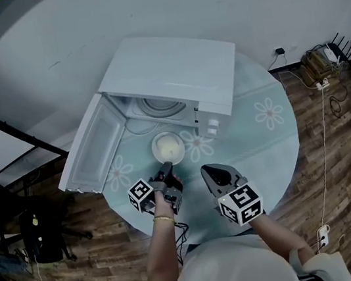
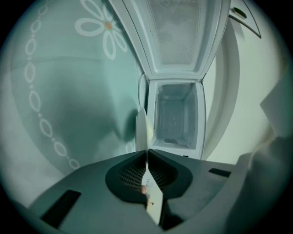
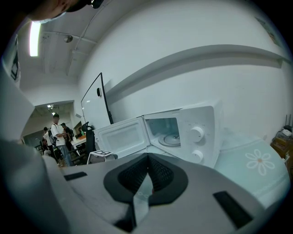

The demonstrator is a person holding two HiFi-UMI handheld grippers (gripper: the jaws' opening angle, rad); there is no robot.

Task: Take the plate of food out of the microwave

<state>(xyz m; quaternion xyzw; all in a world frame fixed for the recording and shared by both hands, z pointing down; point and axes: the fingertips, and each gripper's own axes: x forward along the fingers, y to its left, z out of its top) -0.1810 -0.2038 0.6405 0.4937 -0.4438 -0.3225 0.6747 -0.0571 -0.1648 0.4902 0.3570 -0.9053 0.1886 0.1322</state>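
The white microwave [image 1: 172, 80] stands on the round table with its door [image 1: 93, 147] swung wide to the left. Its glass turntable [image 1: 162, 107] is bare. The plate of food [image 1: 168, 148] sits on the tablecloth just in front of the cavity. My left gripper [image 1: 165, 169] is shut on the plate's near rim. In the left gripper view the plate [image 2: 143, 128] shows edge-on, pinched between the jaws of the left gripper [image 2: 146, 153], with the cavity [image 2: 176, 116] beyond. My right gripper [image 1: 216, 174] hovers right of the plate, shut and empty; the right gripper [image 3: 147, 156] faces the microwave [image 3: 197, 132].
The table [image 1: 273, 147] carries a pale green cloth with flower prints. Cables and a power strip [image 1: 315, 69] lie on the wooden floor at the right. Dark furniture [image 1: 40, 226] stands at the left. People [image 3: 57, 135] stand far off in the room behind.
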